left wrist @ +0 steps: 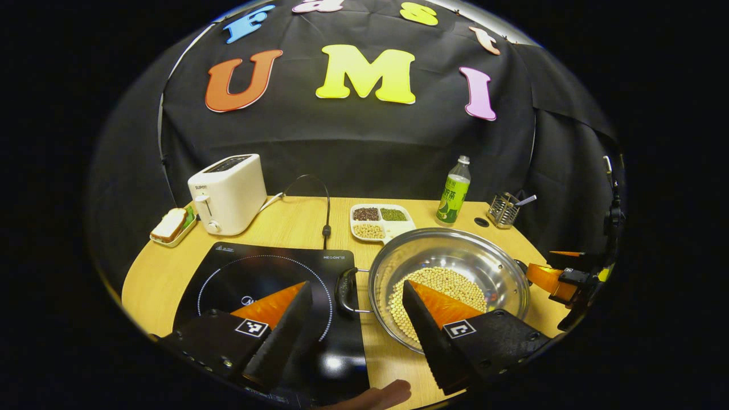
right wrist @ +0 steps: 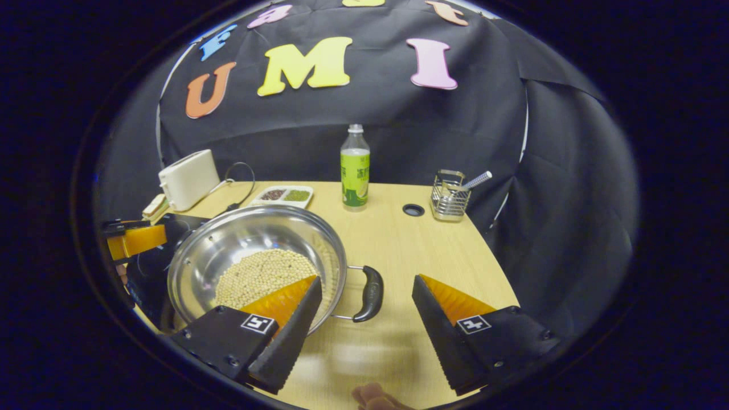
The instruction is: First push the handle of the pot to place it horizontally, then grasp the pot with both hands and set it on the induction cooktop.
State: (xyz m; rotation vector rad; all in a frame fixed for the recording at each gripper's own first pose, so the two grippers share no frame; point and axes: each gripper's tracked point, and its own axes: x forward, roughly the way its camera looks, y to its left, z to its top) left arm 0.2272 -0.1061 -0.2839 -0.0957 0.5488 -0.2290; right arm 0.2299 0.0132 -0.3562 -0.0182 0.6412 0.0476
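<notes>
Steel pot (left wrist: 450,267), holding a heap of pale beans (left wrist: 438,290), stood on the wooden table (left wrist: 296,219) just to the right of the black induction cooktop (left wrist: 267,285), with its left handle (left wrist: 345,290) lying over the cooktop's right edge. The left gripper (left wrist: 356,304) had its fingers wide apart and gripped nothing; in the left gripper view one finger (left wrist: 279,319) lay over the cooktop and the other over the pot's bowl, the left handle between them. The right gripper (right wrist: 367,304) was likewise spread open; in the right gripper view its fingers straddled the pot's right handle (right wrist: 369,293) without touching it, one finger over the pot rim, the other over bare table. Each view caught the other gripper at the far side of the pot. Toward the back stood a white toaster (left wrist: 228,193), a divided tray of grains (left wrist: 379,221), a green bottle (right wrist: 355,168) and a wire holder (right wrist: 450,196).
</notes>
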